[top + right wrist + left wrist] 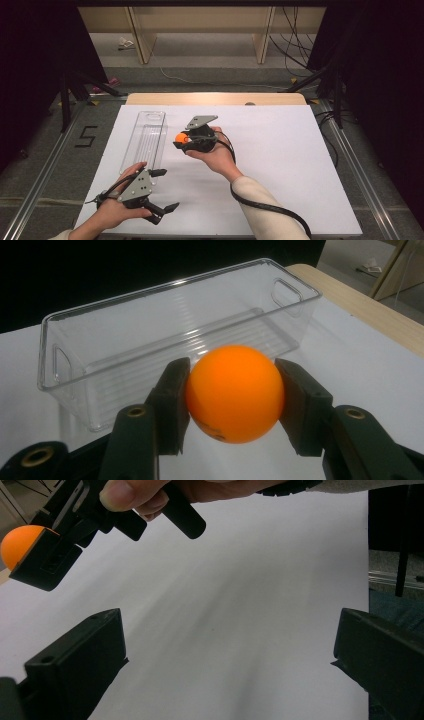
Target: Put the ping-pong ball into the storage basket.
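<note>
one orange ball (pixel 234 392) was clamped in the right gripper (pixel 234 405) beside the clear bin (pixel 165 335), left gripper (pixel 162 191) spread wide, a drop-in was probably needed next.

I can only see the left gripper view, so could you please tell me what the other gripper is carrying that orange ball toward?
Observer: A clear plastic bin lies just ahead of the right gripper, and it holds nothing yet.
Operator: Thank you. Is the ball held securely?
Observer: The orange ball sits squarely between both fingers, which press on its two sides.
Operator: And where is my left gripper relative to the bin?
Observer: In the high view, the left gripper is at the bin's near end, beside the person's edge of the white table, fingers spread and holding nothing.
</note>
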A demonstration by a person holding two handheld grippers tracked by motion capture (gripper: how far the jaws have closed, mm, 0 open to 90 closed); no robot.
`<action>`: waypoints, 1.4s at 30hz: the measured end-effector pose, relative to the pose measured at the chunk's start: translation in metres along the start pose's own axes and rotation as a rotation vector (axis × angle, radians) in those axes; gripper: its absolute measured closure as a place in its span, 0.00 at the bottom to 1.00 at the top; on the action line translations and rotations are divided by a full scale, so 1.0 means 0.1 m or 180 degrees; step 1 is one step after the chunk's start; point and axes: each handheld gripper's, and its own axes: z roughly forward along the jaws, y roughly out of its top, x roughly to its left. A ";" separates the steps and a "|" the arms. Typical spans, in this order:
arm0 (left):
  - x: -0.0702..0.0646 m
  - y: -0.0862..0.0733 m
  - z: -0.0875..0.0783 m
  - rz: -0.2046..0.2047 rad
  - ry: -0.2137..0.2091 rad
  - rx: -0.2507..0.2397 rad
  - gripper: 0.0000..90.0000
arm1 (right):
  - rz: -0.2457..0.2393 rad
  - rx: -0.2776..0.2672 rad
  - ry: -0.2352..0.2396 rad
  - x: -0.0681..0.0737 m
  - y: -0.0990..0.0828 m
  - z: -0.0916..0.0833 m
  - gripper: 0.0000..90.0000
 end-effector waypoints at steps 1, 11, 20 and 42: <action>0.00 0.00 0.00 0.0002 0.0000 0.0002 0.00 | 0.0003 -0.0004 0.0004 0.00 0.00 0.01 0.57; -0.01 0.00 0.00 0.0000 -0.0004 0.0002 0.00 | -0.0013 0.0008 0.0042 0.02 0.06 0.05 0.57; -0.01 0.00 0.00 0.0002 -0.0009 0.0002 0.00 | -0.0017 -0.0002 0.0038 0.01 0.11 0.08 0.57; -0.01 0.00 0.00 0.0004 -0.0012 0.0001 0.00 | -0.0054 0.0015 0.0045 -0.01 0.24 0.14 0.57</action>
